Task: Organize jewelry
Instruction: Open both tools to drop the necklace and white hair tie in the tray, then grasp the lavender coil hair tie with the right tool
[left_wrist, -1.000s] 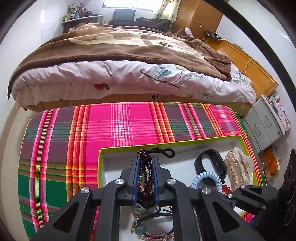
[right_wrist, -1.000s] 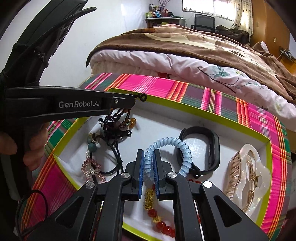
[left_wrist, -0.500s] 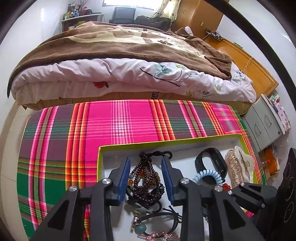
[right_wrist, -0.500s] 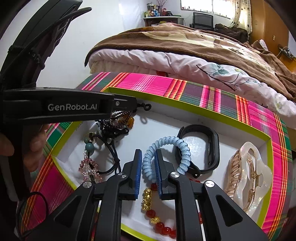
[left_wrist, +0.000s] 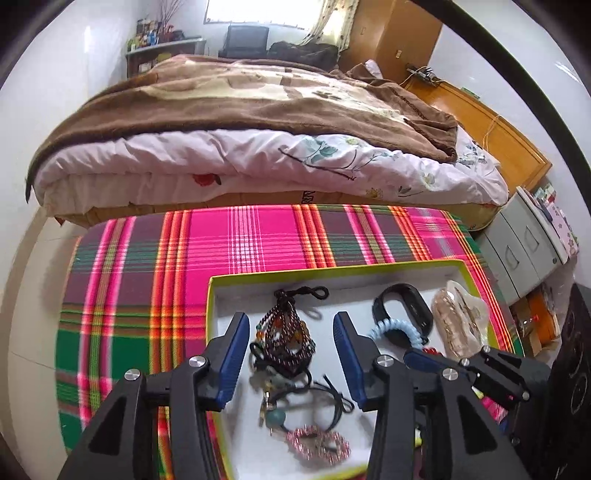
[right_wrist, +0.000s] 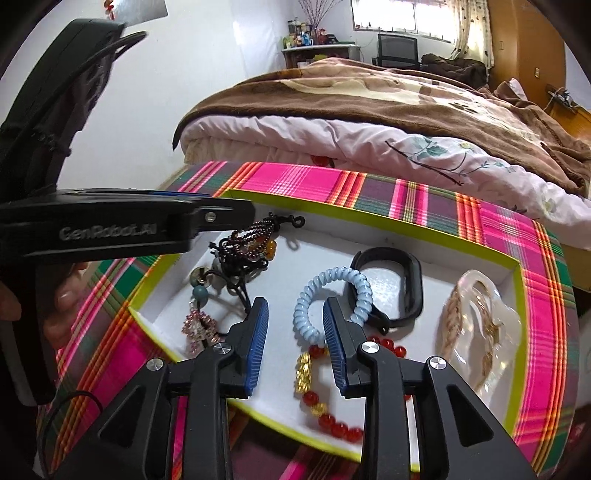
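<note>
Both grippers are letting go over the tray: the left gripper (left_wrist: 290, 332) has its jaws opening, blue pads standing clear on either side of the dark beaded bracelet (left_wrist: 286, 332), which lies loose on the white floor of the tray (left_wrist: 332, 266) and is not pressed by either pad. Right gripper (right_wrist: 295, 325) is likewise opening, with the near arc of the pale blue coil hair tie (right_wrist: 325, 291) between its pads but not gripped. Nearest the right gripper lies the red and gold bead bracelet (right_wrist: 314, 391), close to the tray's front edge; to the left sit a pink rhinestone ornament (right_wrist: 199, 326) and a tangle of black cords with a teal bead (right_wrist: 201, 293). Further in are a black wristband (right_wrist: 391, 284) and, at the right end, a translucent hair claw (right_wrist: 480, 325). By my judgement the sorting is well advanced: every piece visible is already inside the tray, and none lies out on the plaid cloth (left_wrist: 258, 240) around it; what may remain is untangling the left-hand heap. Only one piece of writing can be read, "GenRobot.AI" on the side of the left gripper's body in the right wrist view. Beyond the cloth is a bed (left_wrist: 258, 122).
</note>
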